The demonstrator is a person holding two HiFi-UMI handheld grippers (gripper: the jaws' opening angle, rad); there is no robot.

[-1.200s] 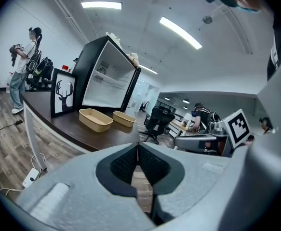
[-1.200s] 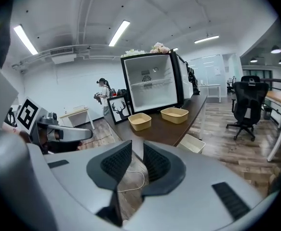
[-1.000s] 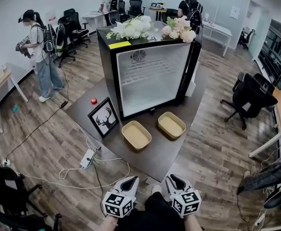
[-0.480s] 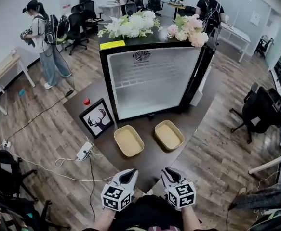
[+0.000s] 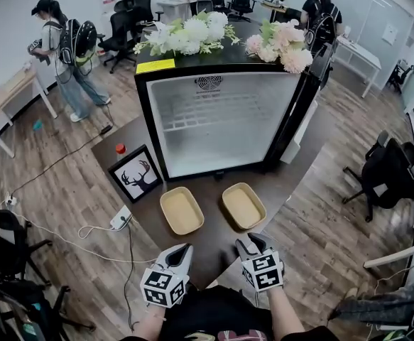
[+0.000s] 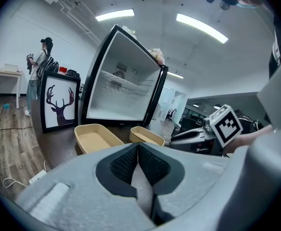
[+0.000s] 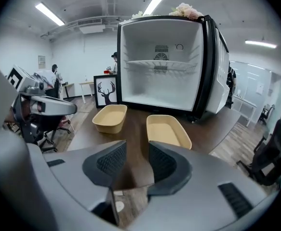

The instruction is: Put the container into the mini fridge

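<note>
Right tool [image 7: 136,161] is opening its jaws with nothing between them, apparently readying for the right container [image 5: 243,206], which sits on the surface [image 5: 288,183] just before the open mini fridge [image 5: 221,123]. Left tool [image 6: 136,153] hangs back, jaws pressed together, empty.

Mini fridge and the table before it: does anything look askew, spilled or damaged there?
Nothing stands out. The mini fridge stands open and empty, its shelf level. The left container and the right container sit upright and empty on the table, nothing spilled. The deer picture stands upright beside them.
</note>
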